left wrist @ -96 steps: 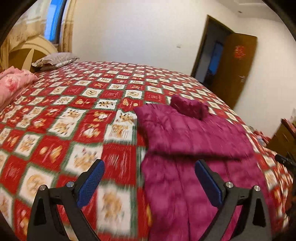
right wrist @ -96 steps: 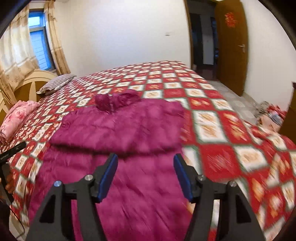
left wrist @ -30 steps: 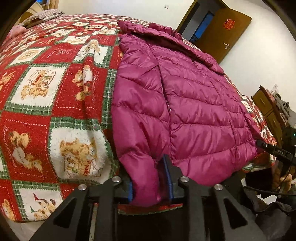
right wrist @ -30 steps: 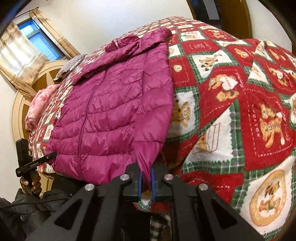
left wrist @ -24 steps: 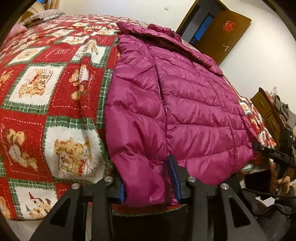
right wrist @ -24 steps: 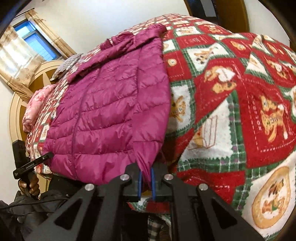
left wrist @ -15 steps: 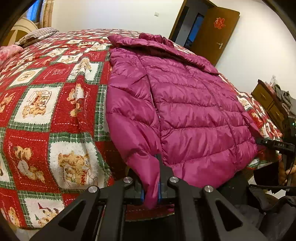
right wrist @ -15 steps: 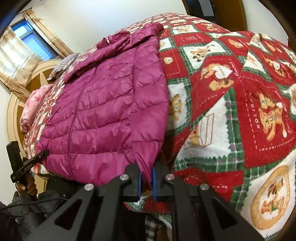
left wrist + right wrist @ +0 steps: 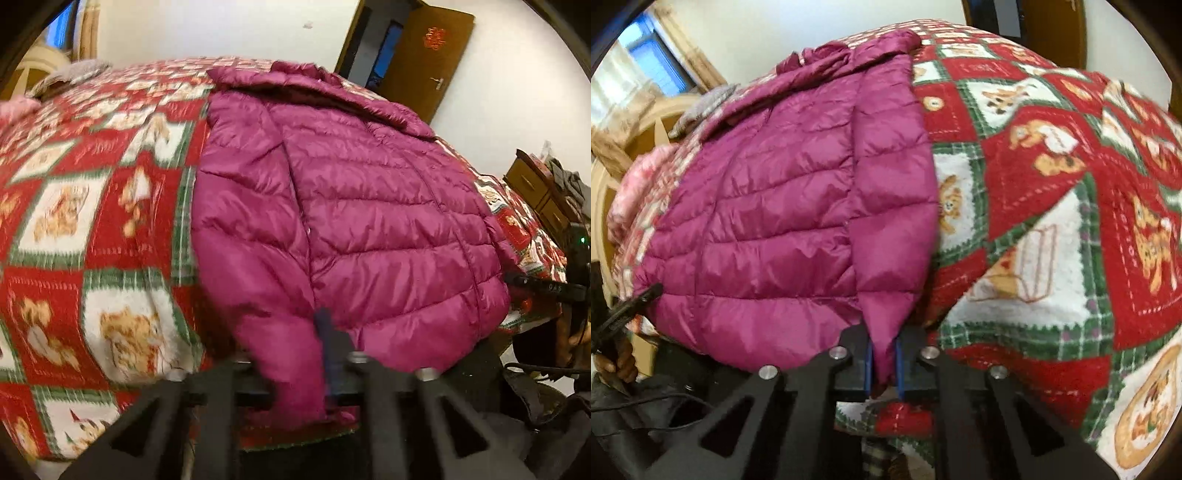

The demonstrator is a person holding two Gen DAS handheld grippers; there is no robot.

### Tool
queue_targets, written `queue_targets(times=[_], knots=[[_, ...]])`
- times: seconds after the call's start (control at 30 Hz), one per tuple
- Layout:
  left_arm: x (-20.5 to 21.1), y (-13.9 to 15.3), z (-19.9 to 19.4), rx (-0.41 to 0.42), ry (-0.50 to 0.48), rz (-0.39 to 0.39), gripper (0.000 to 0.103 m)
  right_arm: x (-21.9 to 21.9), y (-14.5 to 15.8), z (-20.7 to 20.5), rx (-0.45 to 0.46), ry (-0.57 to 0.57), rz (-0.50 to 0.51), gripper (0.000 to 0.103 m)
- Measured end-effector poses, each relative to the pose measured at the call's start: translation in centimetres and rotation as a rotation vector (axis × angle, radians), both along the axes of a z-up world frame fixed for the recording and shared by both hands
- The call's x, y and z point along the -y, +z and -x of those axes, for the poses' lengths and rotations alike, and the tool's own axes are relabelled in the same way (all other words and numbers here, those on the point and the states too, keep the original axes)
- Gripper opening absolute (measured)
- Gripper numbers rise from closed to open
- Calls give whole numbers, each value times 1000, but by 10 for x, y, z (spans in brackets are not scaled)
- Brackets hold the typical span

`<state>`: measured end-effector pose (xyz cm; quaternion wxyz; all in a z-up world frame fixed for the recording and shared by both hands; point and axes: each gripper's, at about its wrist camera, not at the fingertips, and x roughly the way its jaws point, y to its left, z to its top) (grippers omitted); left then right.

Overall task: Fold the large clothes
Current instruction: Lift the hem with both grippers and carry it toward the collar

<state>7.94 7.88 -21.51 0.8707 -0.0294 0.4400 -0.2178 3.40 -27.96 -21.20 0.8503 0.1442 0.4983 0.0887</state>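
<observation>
A magenta quilted down jacket (image 9: 369, 229) is seen spread flat on a bed covered by a red, green and white patchwork blanket (image 9: 92, 206) printed with bears. The jacket lies lengthwise, its collar toward the far side of the bed and its hem reaching the near edge, where both lower corners hang slightly over.

The left gripper (image 9: 299, 373) is seen at the jacket's near left corner; its fingers are clamped on a fold of the magenta fabric, which bunches out between the blue pads (image 9: 325, 343), though this view is blurred. The right gripper (image 9: 884, 363) is seen at the jacket's near right corner, its fingers pressed together on a thin pinch of the hem, the fabric tapering down between the two blue pads (image 9: 868, 365).

Beyond the jacket's collar, a brown wooden door (image 9: 421, 55) stands ajar in a white wall. To the jacket's left, toward the headboard (image 9: 639, 122), a pink quilt (image 9: 639, 177) and a grey pillow (image 9: 701, 107) are seen, with a curtained window (image 9: 646, 62) above them. To the jacket's right, past the bed edge, a wooden dresser (image 9: 535, 188) is visible.
</observation>
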Motion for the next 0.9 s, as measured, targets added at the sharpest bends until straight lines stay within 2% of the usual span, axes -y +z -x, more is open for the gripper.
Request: queue_targets(times=[0.17, 0.33, 0.47, 0.57, 0.9], knots=[[7, 29, -11, 53, -63, 34, 7, 17, 27, 7, 86, -10, -147, 9], [8, 77, -12, 161, -136, 88, 6, 27, 65, 20, 193, -10, -227, 9], [0, 106, 7, 231, -190, 104, 6, 26, 88, 34, 246, -12, -273, 9], [-9, 113, 23, 240, -215, 120, 6, 27, 98, 49, 266, -11, -306, 9], [-33, 122, 73, 228, -230, 211, 6, 33, 120, 99, 294, -55, -291, 9]])
